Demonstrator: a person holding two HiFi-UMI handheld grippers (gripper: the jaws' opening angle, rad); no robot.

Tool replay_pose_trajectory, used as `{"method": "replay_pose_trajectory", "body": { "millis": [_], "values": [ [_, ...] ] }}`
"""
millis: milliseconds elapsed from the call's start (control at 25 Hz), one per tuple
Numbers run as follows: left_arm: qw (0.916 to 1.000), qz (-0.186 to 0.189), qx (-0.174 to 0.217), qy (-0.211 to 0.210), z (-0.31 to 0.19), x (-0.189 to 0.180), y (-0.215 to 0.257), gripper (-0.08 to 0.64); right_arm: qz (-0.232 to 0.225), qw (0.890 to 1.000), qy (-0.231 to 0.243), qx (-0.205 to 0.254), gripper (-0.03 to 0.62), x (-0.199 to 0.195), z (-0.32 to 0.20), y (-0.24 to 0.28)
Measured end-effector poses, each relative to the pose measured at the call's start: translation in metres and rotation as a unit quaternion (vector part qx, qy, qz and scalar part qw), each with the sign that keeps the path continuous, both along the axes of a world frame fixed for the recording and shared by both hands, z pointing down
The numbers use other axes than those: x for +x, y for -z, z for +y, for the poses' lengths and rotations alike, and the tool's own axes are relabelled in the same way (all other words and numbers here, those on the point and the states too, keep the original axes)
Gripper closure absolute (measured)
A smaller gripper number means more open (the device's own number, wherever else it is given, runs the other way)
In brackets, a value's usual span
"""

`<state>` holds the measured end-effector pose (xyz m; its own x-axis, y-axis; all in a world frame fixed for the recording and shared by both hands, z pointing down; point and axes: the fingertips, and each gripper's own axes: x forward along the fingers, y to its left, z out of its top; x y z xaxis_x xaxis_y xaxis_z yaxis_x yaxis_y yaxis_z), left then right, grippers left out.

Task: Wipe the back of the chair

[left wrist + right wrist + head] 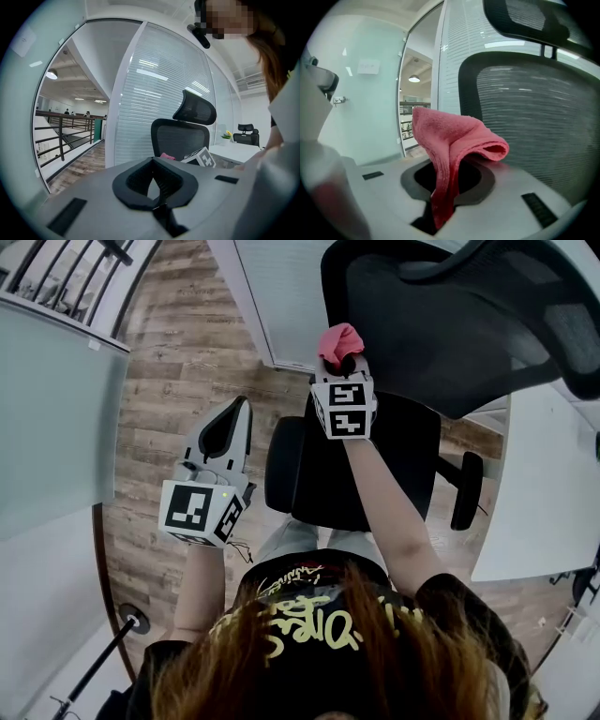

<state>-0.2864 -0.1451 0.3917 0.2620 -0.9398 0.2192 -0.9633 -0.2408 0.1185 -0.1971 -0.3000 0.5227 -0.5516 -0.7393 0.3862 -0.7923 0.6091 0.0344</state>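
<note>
The black office chair stands before me, its mesh back rising above the seat. My right gripper is shut on a pink cloth and is held over the seat, just left of the back's lower edge. In the right gripper view the cloth droops out of the jaws, close to the mesh back and under the headrest. My left gripper hangs shut and empty to the left of the chair. The left gripper view looks past the left gripper at the chair back, the cloth and the headrest.
A glass partition with blinds stands behind the chair. A white desk lies to the right, beside the armrest. Wood floor runs left toward a railing. A stand base sits at lower left.
</note>
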Motion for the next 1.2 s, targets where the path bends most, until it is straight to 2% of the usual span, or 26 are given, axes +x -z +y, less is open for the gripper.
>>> {"method": "replay_pose_trajectory", "body": {
  "millis": [160, 320, 680, 920, 1200],
  "values": [
    [0.9998, 0.0, 0.008, -0.016, 0.0, 0.01, 0.008, 0.568, -0.023, 0.999, 0.017, 0.025, 0.528, 0.005, 0.017, 0.029],
    [0.9991, -0.001, 0.021, -0.038, -0.002, 0.032, 0.021, 0.568, -0.039, 0.997, 0.027, 0.056, 0.528, 0.032, 0.04, 0.064],
    [0.994, -0.003, 0.055, -0.095, 0.002, 0.118, 0.055, 0.568, -0.041, 0.992, 0.02, 0.114, 0.528, 0.13, 0.095, 0.13],
    [0.9904, 0.023, 0.062, -0.121, 0.02, 0.171, 0.074, 0.568, -0.054, 0.991, 0.01, 0.126, 0.528, 0.193, 0.128, 0.16],
    [0.9872, 0.015, 0.075, -0.14, 0.037, 0.219, 0.095, 0.568, -0.067, 0.989, -0.003, 0.135, 0.528, 0.258, 0.156, 0.186]
  ]
}}
